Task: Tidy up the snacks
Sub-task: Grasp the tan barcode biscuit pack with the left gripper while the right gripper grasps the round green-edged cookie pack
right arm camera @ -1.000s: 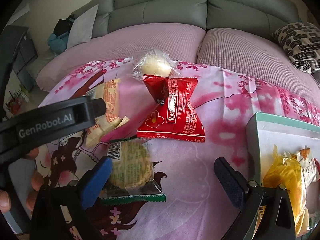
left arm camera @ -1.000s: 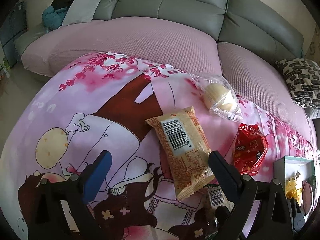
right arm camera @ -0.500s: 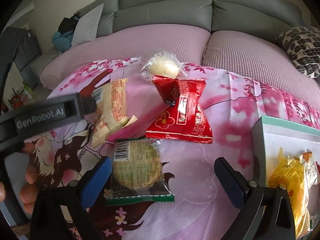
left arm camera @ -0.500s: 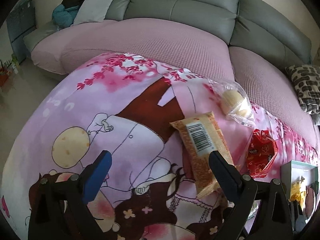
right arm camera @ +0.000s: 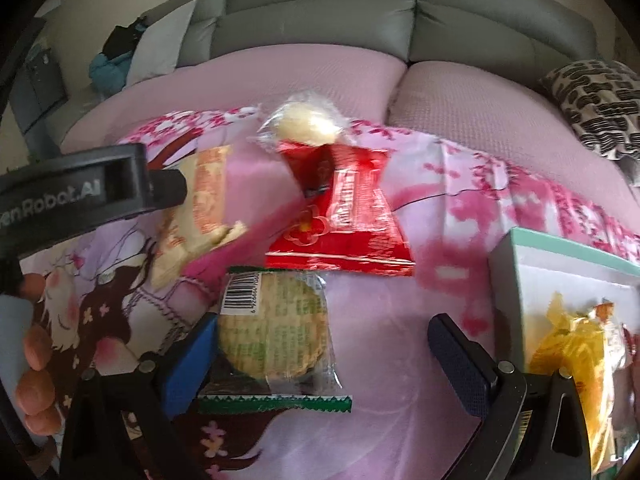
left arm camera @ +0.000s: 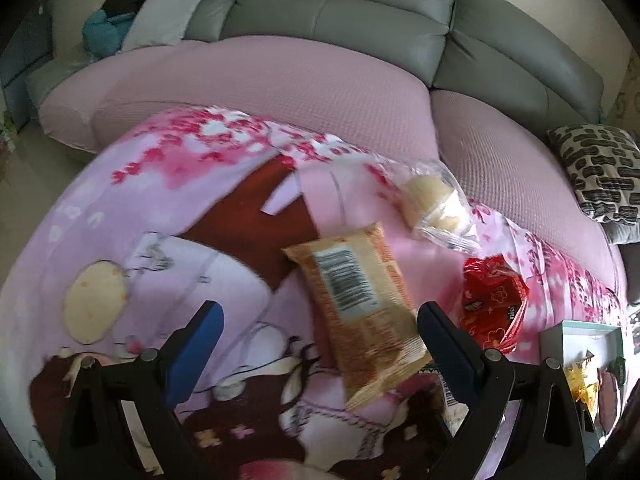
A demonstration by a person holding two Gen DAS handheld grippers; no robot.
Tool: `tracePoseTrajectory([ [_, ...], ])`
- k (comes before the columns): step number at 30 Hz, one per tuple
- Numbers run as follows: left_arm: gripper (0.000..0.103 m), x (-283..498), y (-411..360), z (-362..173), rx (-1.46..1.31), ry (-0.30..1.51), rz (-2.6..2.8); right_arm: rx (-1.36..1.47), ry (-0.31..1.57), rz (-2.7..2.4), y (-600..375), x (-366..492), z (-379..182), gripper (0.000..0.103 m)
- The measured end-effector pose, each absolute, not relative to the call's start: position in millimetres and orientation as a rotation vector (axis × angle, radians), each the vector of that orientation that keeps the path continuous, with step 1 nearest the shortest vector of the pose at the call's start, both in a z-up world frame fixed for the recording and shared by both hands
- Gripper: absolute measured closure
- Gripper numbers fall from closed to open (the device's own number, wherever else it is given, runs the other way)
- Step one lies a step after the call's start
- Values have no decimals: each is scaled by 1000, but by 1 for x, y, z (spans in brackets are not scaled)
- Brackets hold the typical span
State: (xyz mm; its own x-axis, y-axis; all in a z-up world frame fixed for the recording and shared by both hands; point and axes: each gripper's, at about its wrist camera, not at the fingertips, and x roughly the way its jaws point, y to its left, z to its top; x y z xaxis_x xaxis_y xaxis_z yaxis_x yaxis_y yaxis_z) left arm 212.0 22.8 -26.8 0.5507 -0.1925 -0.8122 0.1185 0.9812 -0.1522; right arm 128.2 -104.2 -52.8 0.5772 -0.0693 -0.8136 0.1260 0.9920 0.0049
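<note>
2 grippers (left (left arm camera: pixel 320 334), right (right arm camera: pixel 322 344)) spread wide; red packet (right arm camera: pixel 344 220) overlaps bun (right arm camera: pixel 306 124).

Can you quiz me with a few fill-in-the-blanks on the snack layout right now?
1. The right gripper stands ____ around the round cracker pack.
2. The packet lying just beyond that cracker pack is coloured ____.
3. The yellow-wrapped snack already lies inside the ____.
4. The tan packet near the left gripper shows its ____ face up.

Missing: open; red; box; barcode
</note>
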Motion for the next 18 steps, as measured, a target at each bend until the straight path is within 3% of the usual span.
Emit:
tracePoseTrajectory([
  [5, 6, 217, 12, -35, -92, 969, -219, 60, 943, -113, -105, 129, -52, 3],
  [13, 20, 214, 3, -34, -74, 950, -265, 81, 927, -144, -112, 125, -49, 32],
  [18, 22, 215, -3, -36, -75, 949, -277, 95, 922, -154, -117, 124, -48, 41],
])
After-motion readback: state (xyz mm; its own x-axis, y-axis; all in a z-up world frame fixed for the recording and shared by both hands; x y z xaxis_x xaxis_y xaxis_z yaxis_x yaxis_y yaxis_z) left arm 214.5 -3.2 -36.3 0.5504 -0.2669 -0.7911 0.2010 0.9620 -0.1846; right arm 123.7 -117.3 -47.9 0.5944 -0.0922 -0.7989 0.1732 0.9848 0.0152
